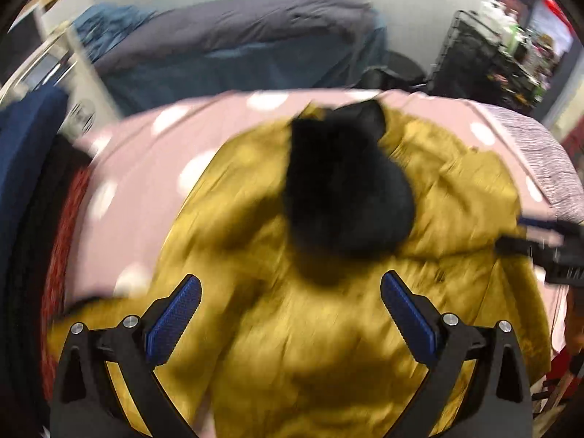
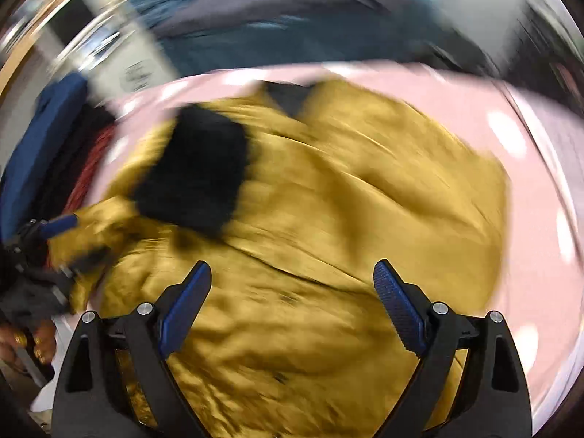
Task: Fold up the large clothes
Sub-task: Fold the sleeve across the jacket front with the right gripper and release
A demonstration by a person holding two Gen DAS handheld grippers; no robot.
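Note:
A mustard-yellow jacket (image 1: 328,328) with a black furry hood (image 1: 346,189) lies crumpled on a pink cover with white dots (image 1: 146,189). My left gripper (image 1: 291,284) hangs open and empty above the jacket's near part. My right gripper (image 2: 292,273) is also open and empty above the jacket (image 2: 346,219), with the black hood (image 2: 197,175) to its upper left. The right gripper also shows at the right edge of the left wrist view (image 1: 547,252), and the left gripper at the left edge of the right wrist view (image 2: 54,248). Both views are motion-blurred.
A grey and blue bedding heap (image 1: 237,36) lies behind the pink surface. Dark blue and red clothes (image 1: 33,182) hang at the left. A black crate rack (image 1: 474,54) stands at the back right. A striped cloth (image 1: 540,160) covers the right edge.

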